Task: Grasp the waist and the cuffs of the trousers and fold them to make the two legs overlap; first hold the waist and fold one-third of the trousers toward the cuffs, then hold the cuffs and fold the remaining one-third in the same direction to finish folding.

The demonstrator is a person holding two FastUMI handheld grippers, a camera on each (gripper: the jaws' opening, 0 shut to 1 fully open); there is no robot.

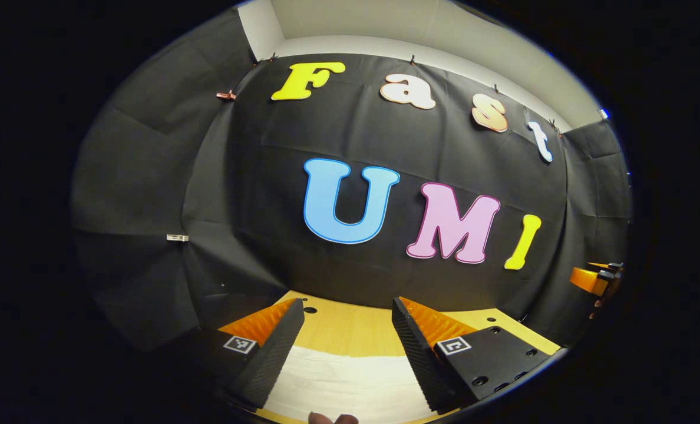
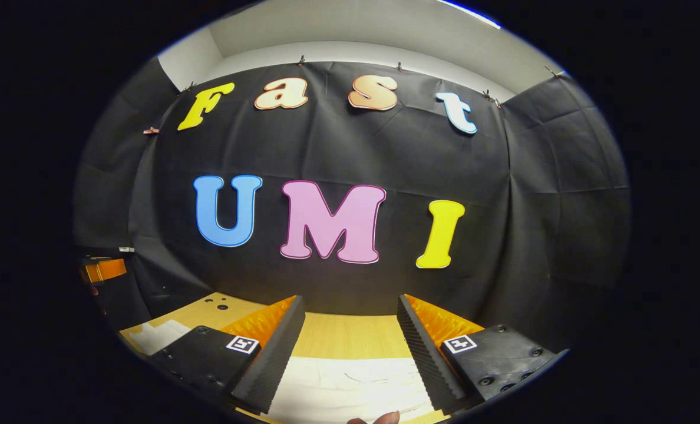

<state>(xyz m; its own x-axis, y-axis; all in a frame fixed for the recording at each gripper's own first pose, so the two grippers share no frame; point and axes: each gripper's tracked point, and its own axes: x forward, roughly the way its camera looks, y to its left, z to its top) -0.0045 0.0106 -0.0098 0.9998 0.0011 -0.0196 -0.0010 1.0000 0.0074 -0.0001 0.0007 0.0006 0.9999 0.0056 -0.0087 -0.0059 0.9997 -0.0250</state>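
White trousers (image 1: 344,383) lie flat on the wooden table (image 1: 350,330), under and just ahead of my left gripper (image 1: 347,307), which is open and held above the cloth with nothing between its fingers. In the right gripper view the same white trousers (image 2: 350,383) spread below my right gripper (image 2: 350,303), also open and empty. More of the white cloth (image 2: 152,337) shows at the left of that view. The other gripper (image 1: 594,280) appears at the far right edge of the left gripper view, and the left one (image 2: 103,270) at the far left edge of the right gripper view.
The booth's black cloth wall (image 1: 385,176) rises close behind the table's far edge. Small holes (image 2: 217,303) mark the tabletop at the left. A fingertip (image 1: 332,418) shows at the bottom edge of each view.
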